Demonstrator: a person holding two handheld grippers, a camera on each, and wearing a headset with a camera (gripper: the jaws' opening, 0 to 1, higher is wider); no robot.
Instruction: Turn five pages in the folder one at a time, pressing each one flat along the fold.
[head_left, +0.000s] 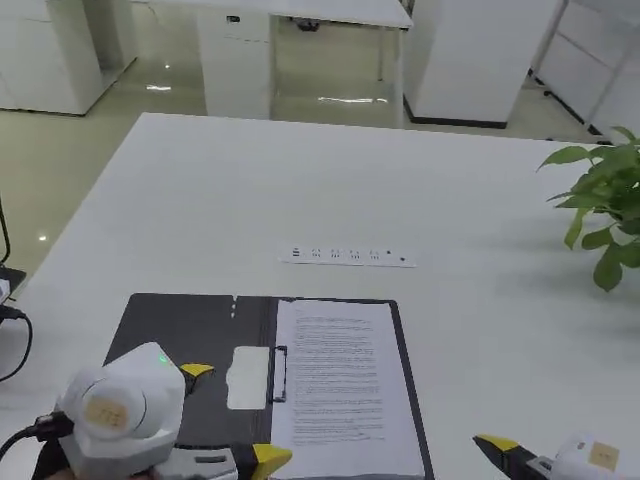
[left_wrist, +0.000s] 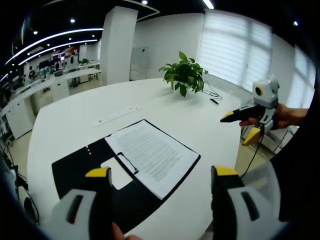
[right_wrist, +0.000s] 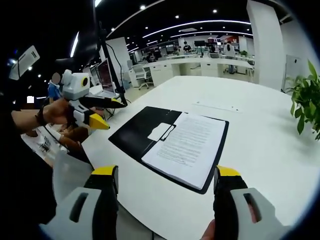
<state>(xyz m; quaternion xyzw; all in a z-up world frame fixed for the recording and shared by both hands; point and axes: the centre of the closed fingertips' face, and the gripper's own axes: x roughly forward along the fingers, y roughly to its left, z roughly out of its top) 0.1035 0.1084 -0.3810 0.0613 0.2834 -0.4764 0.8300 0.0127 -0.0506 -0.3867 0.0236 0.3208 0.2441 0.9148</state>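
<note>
A black folder lies open near the front edge of the white table, with a stack of printed pages on its right half and a white label on the left cover. My left gripper hovers open over the folder's left cover, nothing between its jaws. In the left gripper view the left gripper frames the folder and pages. My right gripper is off the folder's right side, above the table. The right gripper is open and empty, facing the pages.
A white power strip lies beyond the folder. A green potted plant stands at the table's right edge. A black cable runs off the left edge. A metal clip holds the pages at the fold.
</note>
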